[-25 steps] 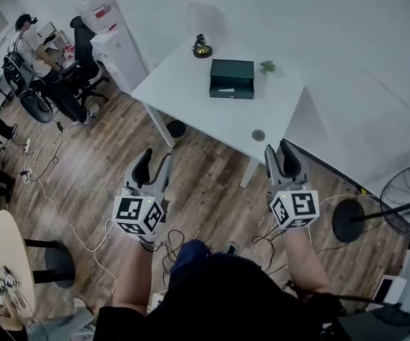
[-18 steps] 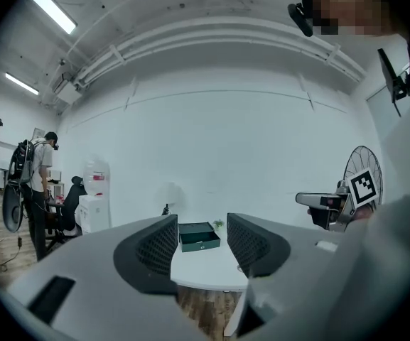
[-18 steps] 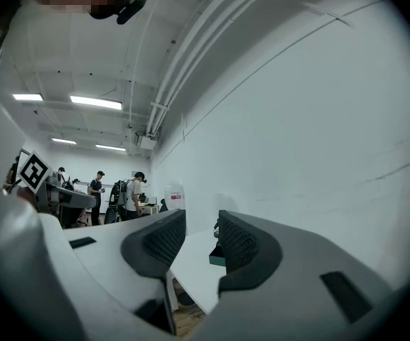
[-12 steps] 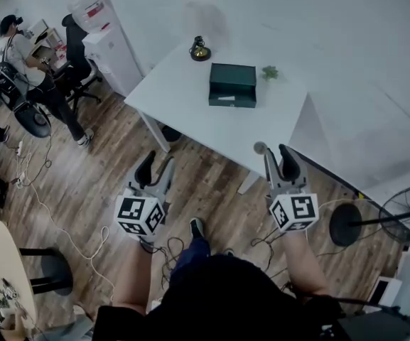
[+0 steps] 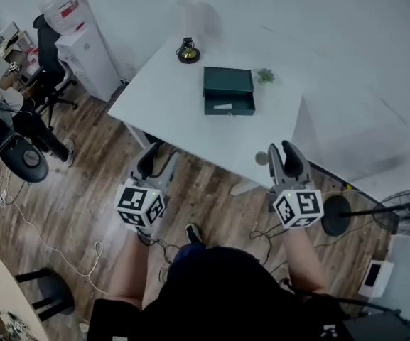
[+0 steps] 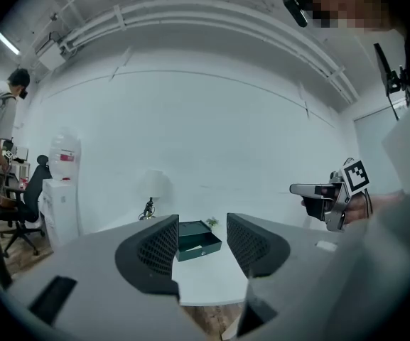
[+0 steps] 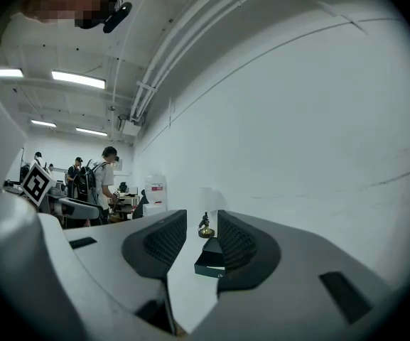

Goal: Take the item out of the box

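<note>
I've closed in on the table [image 5: 176, 112]; box [image 5: 229, 91] sits upper centre, open, contents unclear. Left gripper [image 5: 158, 156] released, right gripper [image 5: 281, 151] closing slightly, both empty. Nothing extracted yet.

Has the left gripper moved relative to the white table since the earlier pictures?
Yes. The left gripper has come forward, toward the white table; its tips now almost reach the near edge.

The left forearm [image 5: 130, 268] and right forearm [image 5: 305, 261], both bare, reach forward side by side, well apart. The left hand-held gripper [image 5: 156, 163] points ahead, its jaws spread with nothing between them. The right hand-held gripper [image 5: 283, 158] points the same way (its marker cube [image 5: 298, 208] tilted up), jaws wide but closing, nothing between them.
</note>
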`<action>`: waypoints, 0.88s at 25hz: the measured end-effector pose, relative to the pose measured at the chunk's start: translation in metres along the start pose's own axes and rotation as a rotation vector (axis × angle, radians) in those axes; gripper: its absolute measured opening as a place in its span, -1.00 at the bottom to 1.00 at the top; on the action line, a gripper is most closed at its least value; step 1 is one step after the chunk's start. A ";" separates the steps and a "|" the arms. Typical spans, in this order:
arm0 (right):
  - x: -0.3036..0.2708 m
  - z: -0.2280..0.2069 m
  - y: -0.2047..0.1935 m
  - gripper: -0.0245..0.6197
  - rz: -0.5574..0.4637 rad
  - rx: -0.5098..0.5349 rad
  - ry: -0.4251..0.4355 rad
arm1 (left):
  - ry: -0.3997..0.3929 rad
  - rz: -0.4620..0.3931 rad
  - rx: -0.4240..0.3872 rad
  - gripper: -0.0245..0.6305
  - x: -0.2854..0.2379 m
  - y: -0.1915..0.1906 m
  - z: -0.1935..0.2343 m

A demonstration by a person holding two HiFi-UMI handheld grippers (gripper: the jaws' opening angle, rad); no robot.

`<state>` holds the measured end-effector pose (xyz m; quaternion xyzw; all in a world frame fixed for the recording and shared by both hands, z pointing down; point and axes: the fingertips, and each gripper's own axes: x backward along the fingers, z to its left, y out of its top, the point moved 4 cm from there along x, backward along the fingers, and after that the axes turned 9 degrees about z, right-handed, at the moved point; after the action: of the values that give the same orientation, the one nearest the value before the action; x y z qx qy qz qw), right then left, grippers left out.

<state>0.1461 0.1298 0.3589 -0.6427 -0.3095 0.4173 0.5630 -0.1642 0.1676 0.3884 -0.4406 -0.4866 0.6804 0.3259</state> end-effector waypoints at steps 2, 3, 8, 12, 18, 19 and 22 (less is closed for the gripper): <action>-0.014 0.002 0.001 -0.49 0.008 0.001 -0.024 | -0.028 0.008 0.002 -0.29 -0.015 0.001 0.016; -0.021 0.002 0.002 -0.49 0.011 0.000 -0.037 | -0.042 0.015 0.002 -0.29 -0.022 0.001 0.022; -0.051 -0.001 -0.001 -0.49 0.036 -0.002 -0.064 | -0.083 0.062 0.002 -0.30 -0.059 -0.002 0.046; -0.076 -0.018 -0.010 -0.50 0.053 -0.007 -0.057 | -0.093 0.091 0.001 -0.30 -0.093 -0.005 0.051; -0.126 -0.051 -0.011 -0.50 0.024 -0.042 -0.012 | -0.070 0.124 -0.030 -0.30 -0.137 0.007 0.057; -0.134 -0.056 -0.007 -0.50 0.015 -0.047 0.000 | -0.062 0.126 -0.039 -0.30 -0.144 0.012 0.058; -0.156 -0.077 0.000 -0.51 -0.001 -0.056 0.026 | -0.041 0.124 -0.059 -0.30 -0.168 0.031 0.060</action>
<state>0.1423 -0.0411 0.3895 -0.6634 -0.3140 0.4000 0.5489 -0.1528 -0.0118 0.4145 -0.4653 -0.4845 0.6936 0.2599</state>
